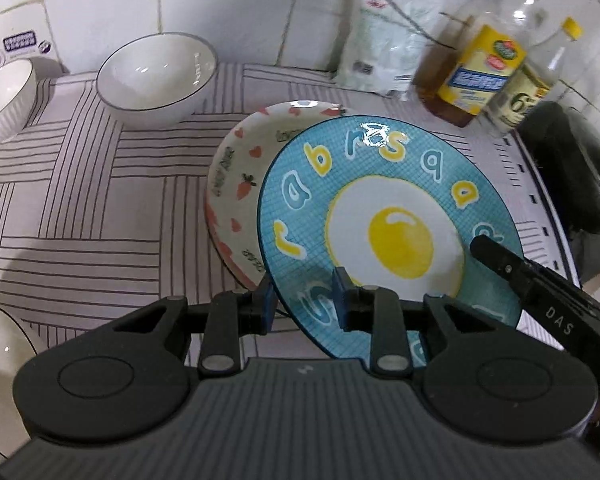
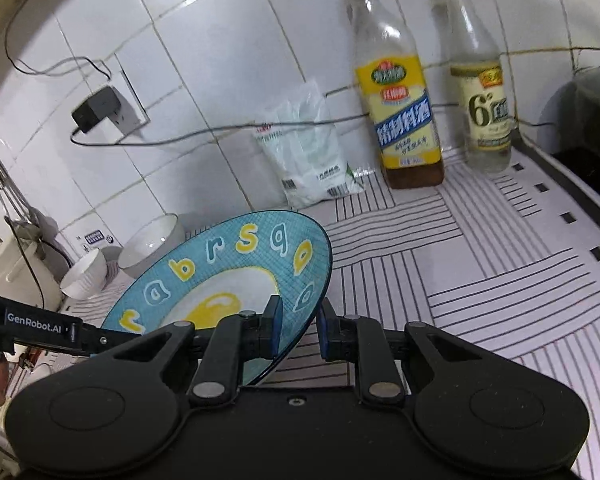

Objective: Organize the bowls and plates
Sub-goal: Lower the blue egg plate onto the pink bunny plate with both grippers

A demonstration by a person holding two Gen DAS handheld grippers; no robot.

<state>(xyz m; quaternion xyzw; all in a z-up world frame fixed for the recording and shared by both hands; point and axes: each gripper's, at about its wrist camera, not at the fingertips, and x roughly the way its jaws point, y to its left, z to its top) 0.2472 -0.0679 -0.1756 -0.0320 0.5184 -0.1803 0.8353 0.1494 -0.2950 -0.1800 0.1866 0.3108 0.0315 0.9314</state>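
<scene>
Blue plate (image 1: 380, 216), fried-egg centre, lettered rim, pinched by left tongs (image 1: 306, 300) and right tongs (image 2: 298, 330).

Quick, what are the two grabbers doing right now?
Left gripper: shut on the rim of the blue egg plate.
Right gripper: shut on the same blue egg plate, at another part of its rim.

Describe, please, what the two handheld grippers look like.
Both the left gripper and the right gripper are matte black, with round-lobed bodies, silver pivot pins and blue finger pads. White lettering marks their sides.
</scene>
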